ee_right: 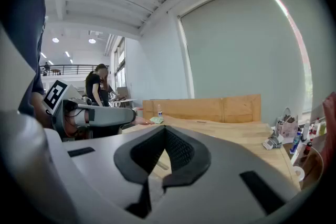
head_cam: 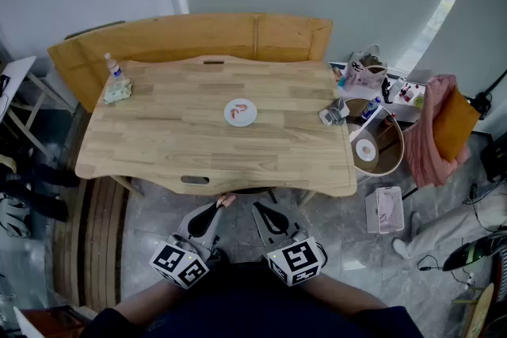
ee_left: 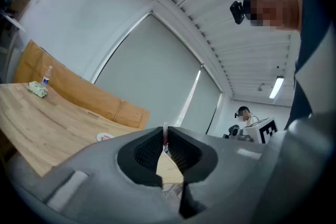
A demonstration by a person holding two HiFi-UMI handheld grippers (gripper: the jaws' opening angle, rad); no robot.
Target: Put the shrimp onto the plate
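Observation:
A small white plate (head_cam: 240, 112) sits mid-table on the light wooden table (head_cam: 158, 138), with one pinkish-red shrimp lying on it. The plate (ee_left: 105, 137) also shows low and far off in the left gripper view. Both grippers hang below the table's near edge, close to my body. My left gripper (head_cam: 224, 203) is shut on a thin pink shrimp (ee_left: 165, 135), whose end (head_cam: 229, 200) pokes out past the tips. From the right gripper view, that left gripper (ee_right: 135, 119) reaches in from the left. My right gripper (head_cam: 257, 207) is shut with nothing in it, jaws meeting at the tips (ee_right: 164, 128).
A small bottle (head_cam: 115, 69) and a green packet (head_cam: 119, 91) stand at the table's far left. A grey object (head_cam: 332, 115) lies by the right edge. A wooden bench back (head_cam: 198, 36) runs behind. A cluttered round side table (head_cam: 388, 146) and pink cloth (head_cam: 436, 134) stand to the right.

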